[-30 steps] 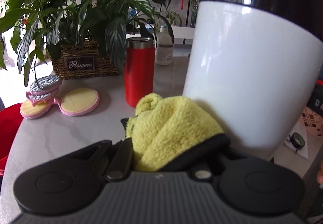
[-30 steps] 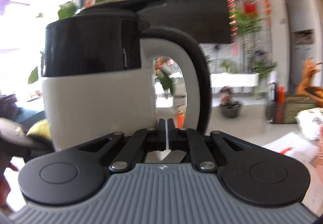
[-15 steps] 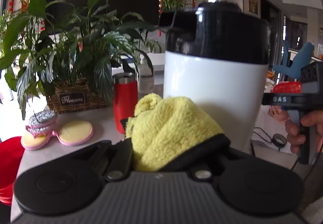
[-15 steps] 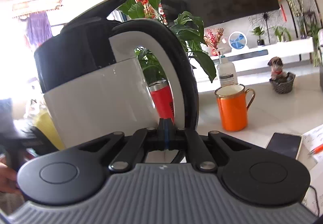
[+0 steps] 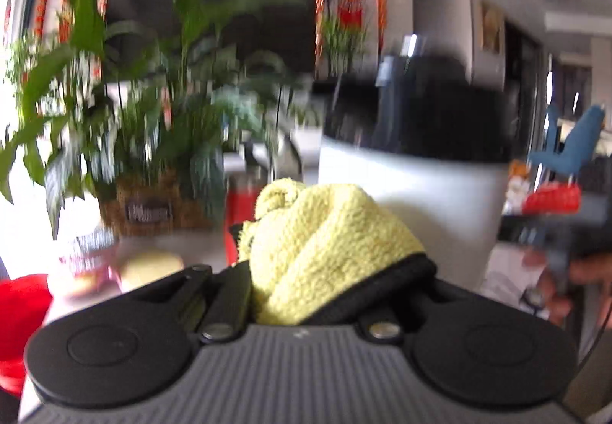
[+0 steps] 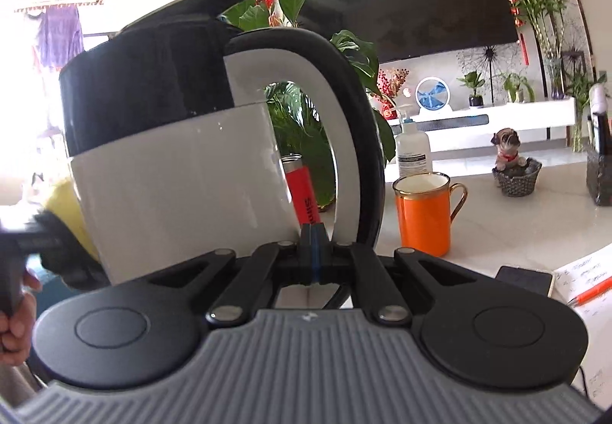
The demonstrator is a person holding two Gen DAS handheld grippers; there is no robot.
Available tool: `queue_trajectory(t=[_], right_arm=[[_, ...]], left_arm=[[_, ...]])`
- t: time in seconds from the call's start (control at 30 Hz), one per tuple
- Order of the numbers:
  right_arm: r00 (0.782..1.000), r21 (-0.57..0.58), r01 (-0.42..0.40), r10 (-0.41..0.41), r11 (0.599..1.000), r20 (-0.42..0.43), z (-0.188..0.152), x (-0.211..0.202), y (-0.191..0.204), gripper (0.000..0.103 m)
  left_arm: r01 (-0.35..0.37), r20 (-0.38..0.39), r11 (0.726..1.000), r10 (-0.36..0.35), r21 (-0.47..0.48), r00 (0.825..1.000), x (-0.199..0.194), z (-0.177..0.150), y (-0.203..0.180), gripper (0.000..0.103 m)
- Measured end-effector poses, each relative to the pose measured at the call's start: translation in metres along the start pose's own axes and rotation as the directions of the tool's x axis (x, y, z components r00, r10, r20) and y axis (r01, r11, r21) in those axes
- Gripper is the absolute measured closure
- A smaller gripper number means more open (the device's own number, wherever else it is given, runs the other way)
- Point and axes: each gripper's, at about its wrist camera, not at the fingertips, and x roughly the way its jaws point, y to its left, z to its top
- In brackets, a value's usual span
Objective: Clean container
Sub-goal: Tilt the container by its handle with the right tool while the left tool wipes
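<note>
A white electric kettle point(image 6: 183, 175) with a black top and a raised lid fills the right wrist view, tilted a little. My right gripper point(image 6: 313, 251) is shut at the lower end of its black-and-white handle point(image 6: 367, 156) and carries it. In the blurred left wrist view my left gripper point(image 5: 329, 271) is shut on a bunched yellow cloth point(image 5: 325, 240), which lies against the kettle's white side point(image 5: 413, 194). The same cloth point(image 6: 65, 202) shows at the kettle's far left side. The left fingertips are hidden under the cloth.
On the pale tabletop stand a red tumbler point(image 6: 302, 190), an orange mug point(image 6: 424, 213), a pump bottle point(image 6: 411, 152) and a dog figurine point(image 6: 510, 163). A phone point(image 6: 524, 280) and papers with a pen point(image 6: 589, 290) lie right. A basket plant point(image 5: 134, 118) and scouring pads point(image 5: 153, 263) sit left.
The kettle has swung round with my right gripper, so the room behind it has shifted. In the left view the kettle has drawn back and its black top now shows; the cloth stays gripped.
</note>
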Motion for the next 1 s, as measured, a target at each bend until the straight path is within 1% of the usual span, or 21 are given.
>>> queue_trajectory(t=[0.07,0.1,0.3,0.37,0.43,0.5,0.57,0.63,0.67,0.77,0.9,1.0], right_arm=[[1.0,-0.003,0.014,-0.014,1.0,0.0,0.001,0.001,0.003,0.101],[1.0,0.001,0.022,-0.022,1.0,0.001,0.001,0.001,0.004,0.101],[0.999,0.005,0.049,-0.049,0.999,0.007,0.003,0.003,0.007,0.101],[0.999,0.01,0.047,-0.047,0.999,0.016,0.001,0.003,0.005,0.101],[0.999,0.039,0.037,-0.038,0.999,0.03,0.0,0.003,0.001,0.101],[0.999,0.061,0.023,-0.026,0.998,0.039,-0.001,0.004,-0.004,0.101],[0.999,0.074,0.012,-0.015,0.997,0.037,0.001,0.003,-0.006,0.101],[0.999,0.122,-0.002,-0.003,0.993,0.038,0.001,0.002,-0.011,0.101],[0.999,0.135,-0.003,-0.002,0.991,0.039,0.001,0.001,-0.011,0.101],[0.999,0.144,-0.001,-0.005,0.99,0.04,0.002,0.0,-0.01,0.101],[0.999,0.097,0.005,-0.009,0.995,0.04,0.001,0.002,-0.008,0.101],[0.999,0.077,0.008,-0.011,0.997,0.044,0.0,0.004,-0.007,0.101]], left_arm=[[-0.001,-0.051,1.0,0.001,-0.005,0.999,0.011,-0.007,0.001,0.096],[-0.002,-0.065,1.0,0.002,-0.006,0.998,0.014,-0.01,0.002,0.096],[-0.022,-0.185,1.0,0.025,0.017,0.982,0.043,-0.03,0.003,0.096],[-0.022,-0.217,1.0,0.022,0.006,0.976,0.048,-0.037,0.006,0.096],[-0.021,-0.249,1.0,0.019,-0.005,0.968,0.053,-0.044,0.008,0.096],[-0.02,-0.259,1.0,0.014,-0.018,0.966,0.054,-0.049,0.01,0.096],[-0.022,-0.279,1.0,0.019,-0.01,0.96,0.059,-0.053,0.009,0.096],[-0.024,-0.31,1.0,0.026,0.012,0.95,0.066,-0.058,0.007,0.096],[-0.023,-0.34,0.999,0.03,0.025,0.94,0.071,-0.062,0.006,0.096],[-0.027,-0.313,0.999,0.039,0.04,0.949,0.068,-0.068,0.003,0.096],[-0.027,-0.293,0.996,0.051,0.085,0.955,0.065,-0.072,-0.001,0.096],[-0.029,-0.299,0.995,0.058,0.101,0.953,0.064,-0.072,-0.003,0.096]])
